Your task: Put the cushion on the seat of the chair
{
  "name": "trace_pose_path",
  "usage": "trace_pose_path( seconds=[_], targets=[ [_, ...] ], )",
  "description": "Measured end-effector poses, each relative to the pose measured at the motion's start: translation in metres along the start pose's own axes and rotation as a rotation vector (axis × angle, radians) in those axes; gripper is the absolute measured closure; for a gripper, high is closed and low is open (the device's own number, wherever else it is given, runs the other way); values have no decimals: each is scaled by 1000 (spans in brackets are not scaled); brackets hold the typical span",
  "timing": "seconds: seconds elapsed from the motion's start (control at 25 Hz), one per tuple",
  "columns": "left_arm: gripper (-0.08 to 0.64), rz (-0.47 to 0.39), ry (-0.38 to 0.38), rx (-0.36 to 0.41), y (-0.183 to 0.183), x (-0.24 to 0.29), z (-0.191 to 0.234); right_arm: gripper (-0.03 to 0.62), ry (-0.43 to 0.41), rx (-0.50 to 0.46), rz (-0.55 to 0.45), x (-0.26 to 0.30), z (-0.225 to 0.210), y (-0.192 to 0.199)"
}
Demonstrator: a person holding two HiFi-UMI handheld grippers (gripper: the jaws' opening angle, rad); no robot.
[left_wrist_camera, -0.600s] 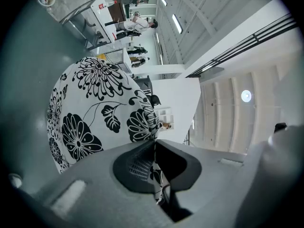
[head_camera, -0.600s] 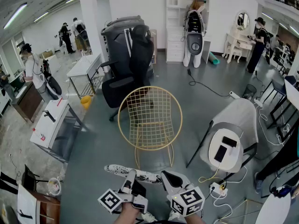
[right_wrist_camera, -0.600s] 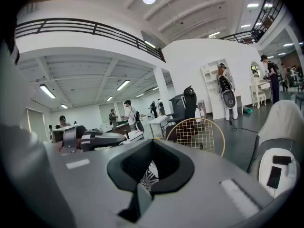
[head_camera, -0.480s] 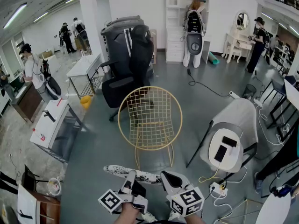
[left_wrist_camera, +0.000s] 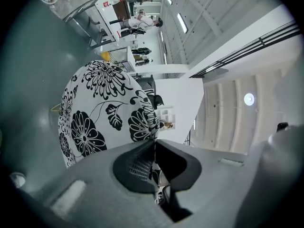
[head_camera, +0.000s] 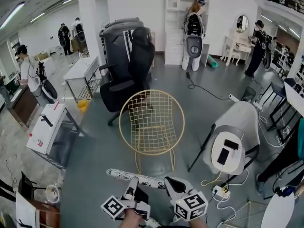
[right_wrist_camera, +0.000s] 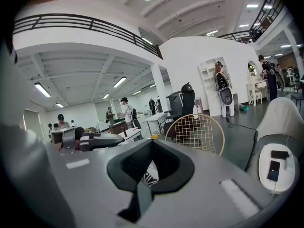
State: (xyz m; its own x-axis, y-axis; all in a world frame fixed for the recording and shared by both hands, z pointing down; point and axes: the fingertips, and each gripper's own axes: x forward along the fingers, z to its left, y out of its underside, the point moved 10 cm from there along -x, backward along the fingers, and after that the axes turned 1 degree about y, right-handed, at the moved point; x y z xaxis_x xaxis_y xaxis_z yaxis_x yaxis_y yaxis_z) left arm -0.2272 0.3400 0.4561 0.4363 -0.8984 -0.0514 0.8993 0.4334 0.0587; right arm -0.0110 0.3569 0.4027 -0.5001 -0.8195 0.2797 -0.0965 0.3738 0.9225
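Observation:
A flat round cushion (head_camera: 135,177), white with black flowers, is held edge-on low in the head view, just short of the gold wire chair (head_camera: 152,122). My left gripper (head_camera: 132,184) is shut on the cushion's near edge. In the left gripper view the cushion (left_wrist_camera: 104,108) fans out beyond my left gripper (left_wrist_camera: 154,144). My right gripper (head_camera: 170,183) is shut on the cushion's right end; a strip of the cushion (right_wrist_camera: 149,175) shows between the closed jaws of my right gripper (right_wrist_camera: 151,148). The gold wire chair (right_wrist_camera: 197,132) stands ahead, its seat bare.
A black office chair (head_camera: 128,65) stands behind the wire chair. A round white side table (head_camera: 228,151) with phones and a pale grey chair (head_camera: 244,122) are on the right. A white cart (head_camera: 47,125) is at the left. A power strip (head_camera: 218,190) and cables lie on the floor.
The view has shifted slightly; the wire chair sits a little higher in frame. Both grippers still hold the cushion in about the same place.

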Motion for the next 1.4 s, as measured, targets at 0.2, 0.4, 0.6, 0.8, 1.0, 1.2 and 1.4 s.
trace_pose_path(
  seconds=[0.2,0.4,0.6,0.8,1.0,1.2,1.4],
  targets=[
    [549,5,1,-14,-13,1,7,592,10,-12,4,8,7,-2],
    [549,9,7,-25,-14,19,8,592,12,-2,14,17,-6,-3],
    [549,-4,-23,-12,-12,43,16,592,-14,14,38,34,-34,-4],
    [549,-22,-66,12,-4,69,27,592,-55,53,55,56,-75,-10],
    [548,-48,-107,13,10,84,37,592,-92,42,61,65,-105,-19],
    [548,-80,-146,-3,19,109,44,592,-115,47,73,77,-141,-28],
    [548,-95,-200,33,28,133,58,592,-148,50,72,88,-174,-39]
  ],
)
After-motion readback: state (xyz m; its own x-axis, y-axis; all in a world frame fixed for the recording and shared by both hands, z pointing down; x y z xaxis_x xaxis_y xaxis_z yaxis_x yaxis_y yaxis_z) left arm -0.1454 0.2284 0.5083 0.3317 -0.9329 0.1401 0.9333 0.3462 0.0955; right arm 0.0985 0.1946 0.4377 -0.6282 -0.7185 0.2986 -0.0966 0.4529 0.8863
